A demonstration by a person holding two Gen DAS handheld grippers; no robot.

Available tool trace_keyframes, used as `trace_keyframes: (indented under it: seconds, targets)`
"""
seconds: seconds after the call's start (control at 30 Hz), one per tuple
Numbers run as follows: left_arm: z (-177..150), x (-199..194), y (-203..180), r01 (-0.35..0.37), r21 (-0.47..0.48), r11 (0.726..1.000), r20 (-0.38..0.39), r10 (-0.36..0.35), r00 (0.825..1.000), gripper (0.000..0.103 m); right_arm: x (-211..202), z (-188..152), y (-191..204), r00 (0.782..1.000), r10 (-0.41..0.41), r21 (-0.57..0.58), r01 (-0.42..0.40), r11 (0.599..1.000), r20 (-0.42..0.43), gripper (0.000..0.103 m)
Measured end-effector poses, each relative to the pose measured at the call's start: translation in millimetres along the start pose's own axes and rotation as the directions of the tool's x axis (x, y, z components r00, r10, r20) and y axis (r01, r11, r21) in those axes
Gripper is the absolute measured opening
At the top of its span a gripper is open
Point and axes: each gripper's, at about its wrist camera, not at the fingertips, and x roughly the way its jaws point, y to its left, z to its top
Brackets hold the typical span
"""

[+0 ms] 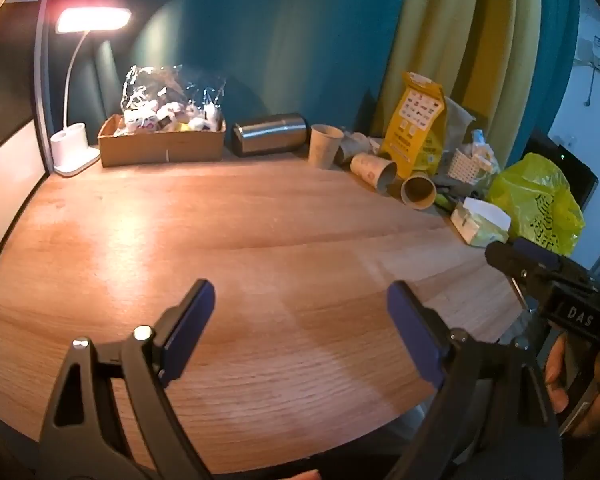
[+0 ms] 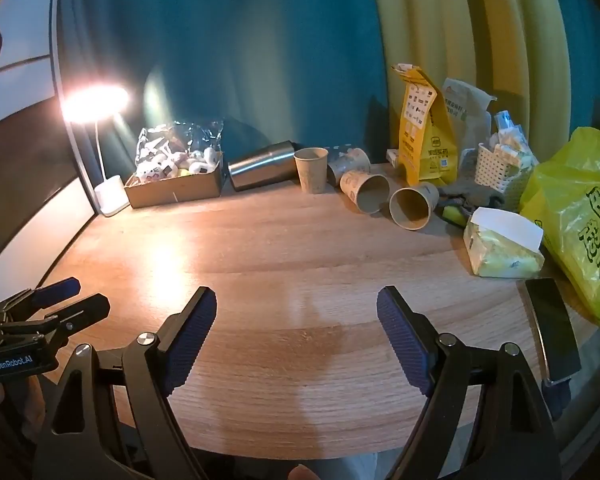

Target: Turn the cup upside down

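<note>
A brown paper cup (image 1: 325, 145) (image 2: 311, 169) stands upright with its mouth up at the back of the wooden table (image 1: 260, 248) (image 2: 292, 272). Three more paper cups lie on their sides to its right, among them a printed one (image 1: 374, 170) (image 2: 365, 191) and a plain one (image 1: 419, 190) (image 2: 413, 205). My left gripper (image 1: 300, 300) is open and empty over the table's near part. My right gripper (image 2: 296, 306) is open and empty, also near the front edge. The right gripper also shows in the left wrist view (image 1: 520, 256), and the left gripper in the right wrist view (image 2: 60, 300).
A steel tumbler (image 1: 270, 134) (image 2: 260, 165) lies on its side left of the cups. A cardboard box of toys (image 1: 162, 140) (image 2: 176, 184) and a lit desk lamp (image 1: 74, 148) (image 2: 110, 194) stand back left. Yellow bags (image 1: 540, 200) (image 2: 580, 220), a tissue pack (image 2: 500, 248), a white basket (image 2: 496, 168) and a phone (image 2: 552, 324) crowd the right.
</note>
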Motion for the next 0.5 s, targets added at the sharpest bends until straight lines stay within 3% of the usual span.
trace_keyframes:
  seconds: [0.23,0.33,0.5]
  targets:
    - [1.3,-0.5,0.9,0.0,-0.002,1.0,0.003,0.0,1.0,0.089,1.4,3.2,0.1,1.0,0.001,0.006,-0.001,1.0,-0.001,0.085]
    - [1.9,-2.8,6.8,0.033,-0.029,0.999,-0.001,-0.033,0.999,0.089,0.9,2.6,0.1,1.0,0.001,0.007,-0.001,1.0,0.001,0.085]
    - [1.1,-7.1,7.9,0.017,-0.016,1.0,0.015,-0.017,1.0,0.089,0.5,5.9,4.6,1.0,0.006,0.002,-0.006,1.0,0.005,0.085]
